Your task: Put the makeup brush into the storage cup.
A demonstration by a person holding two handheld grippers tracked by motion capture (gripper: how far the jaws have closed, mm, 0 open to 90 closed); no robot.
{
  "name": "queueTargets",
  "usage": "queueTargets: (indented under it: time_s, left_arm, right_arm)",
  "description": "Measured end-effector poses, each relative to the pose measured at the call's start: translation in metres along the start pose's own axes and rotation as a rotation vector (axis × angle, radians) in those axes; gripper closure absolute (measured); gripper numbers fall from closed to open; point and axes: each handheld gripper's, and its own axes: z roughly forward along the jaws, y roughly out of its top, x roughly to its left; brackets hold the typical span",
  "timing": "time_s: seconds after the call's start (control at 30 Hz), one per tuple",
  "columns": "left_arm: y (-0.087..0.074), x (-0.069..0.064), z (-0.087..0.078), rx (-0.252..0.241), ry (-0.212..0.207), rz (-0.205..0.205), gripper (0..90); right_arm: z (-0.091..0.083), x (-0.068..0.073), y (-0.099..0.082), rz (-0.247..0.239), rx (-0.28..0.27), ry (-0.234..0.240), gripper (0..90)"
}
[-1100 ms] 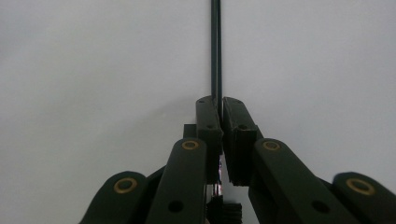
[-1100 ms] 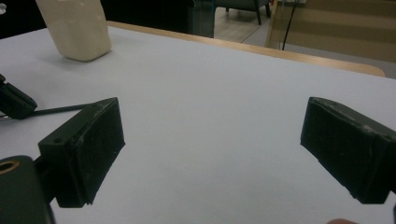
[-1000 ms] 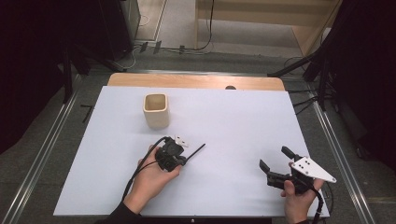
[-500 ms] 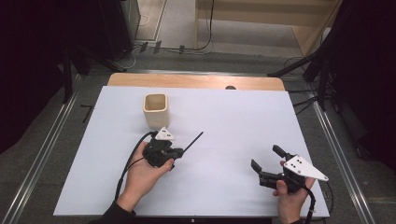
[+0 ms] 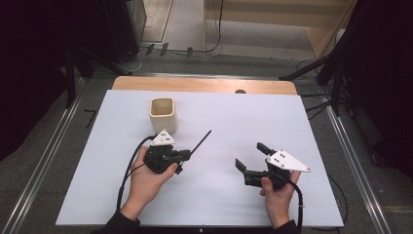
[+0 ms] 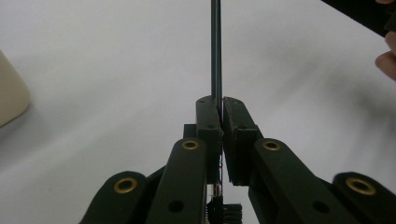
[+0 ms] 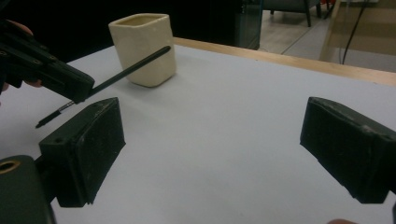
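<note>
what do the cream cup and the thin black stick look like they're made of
The cream cup looks like glazed ceramic or moulded plastic: thick rounded rim, smooth soft sheen. The thin black stick, clamped in the left tongs, looks like plastic or coated wood, a pen or brush handle: slim, straight, matte.

- White rectangular tabletop [image 5: 302,122] on light wooden board [image 5: 204,85].
- Grey concrete floor [image 5: 253,41] beyond, crossed by black cables [image 5: 214,29].
- Pale wooden cabinet [image 5: 292,14] behind.

Your left claw [image 5: 187,154], lower left of the high view, is black with a grey three-cornered plate and trailing black cable; your right claw [image 5: 249,157] matches it. Brass-ringed pivots; dark sleeves.
</note>
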Motion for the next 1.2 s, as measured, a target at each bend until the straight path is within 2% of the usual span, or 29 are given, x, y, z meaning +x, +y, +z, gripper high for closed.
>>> queueTargets:
  time_s: [0.2, 0.4, 0.5, 0.57, 0.63, 0.73, 0.83, 0.93, 1.03, 1.07, 1.2]
  left_arm:
    - [0.000, -0.001, -0.005, -0.056, 0.001, 0.010, 86.7]
    - [-0.001, -0.002, -0.009, -0.103, 0.005, 0.017, 86.7]
    - [-0.002, -0.003, -0.008, -0.112, 0.009, 0.026, 86.8]
    - [-0.002, -0.004, -0.008, -0.114, 0.009, 0.029, 86.8]
    - [-0.002, -0.005, -0.009, -0.133, 0.006, 0.031, 86.8]
    - [-0.003, -0.005, -0.011, -0.166, -0.014, 0.010, 86.7]
    - [-0.003, -0.006, -0.013, -0.199, -0.023, 0.009, 86.7]
    - [-0.004, -0.008, -0.015, -0.230, -0.015, 0.017, 86.7]
    - [-0.005, -0.009, -0.015, -0.250, -0.013, 0.017, 86.8]
    - [-0.006, -0.010, -0.015, -0.264, -0.007, 0.023, 86.7]
    - [-0.007, -0.014, -0.015, -0.295, -0.002, 0.036, 86.7]
  right_arm:
    - [0.021, 0.014, 0.011, -0.003, 0.008, 0.024, 7.1]
    - [0.033, 0.022, 0.022, 0.018, -0.003, 0.049, 7.9]
    - [0.038, 0.026, 0.026, 0.018, -0.010, 0.058, 8.4]
    - [0.041, 0.028, 0.029, 0.041, -0.017, 0.066, 11.2]
    - [0.043, 0.030, 0.032, 0.066, -0.029, 0.057, 14.4]
    - [0.048, 0.034, 0.036, 0.095, -0.041, 0.058, 18.9]
    - [0.053, 0.041, 0.040, 0.128, -0.047, 0.077, 21.4]
    - [0.057, 0.048, 0.042, 0.175, -0.063, 0.073, 24.5]
    - [0.060, 0.052, 0.042, 0.196, -0.069, 0.060, 25.7]
    - [0.061, 0.055, 0.042, 0.233, -0.084, 0.066, 29.5]
    - [0.061, 0.059, 0.042, 0.286, -0.134, 0.105, 40.7]
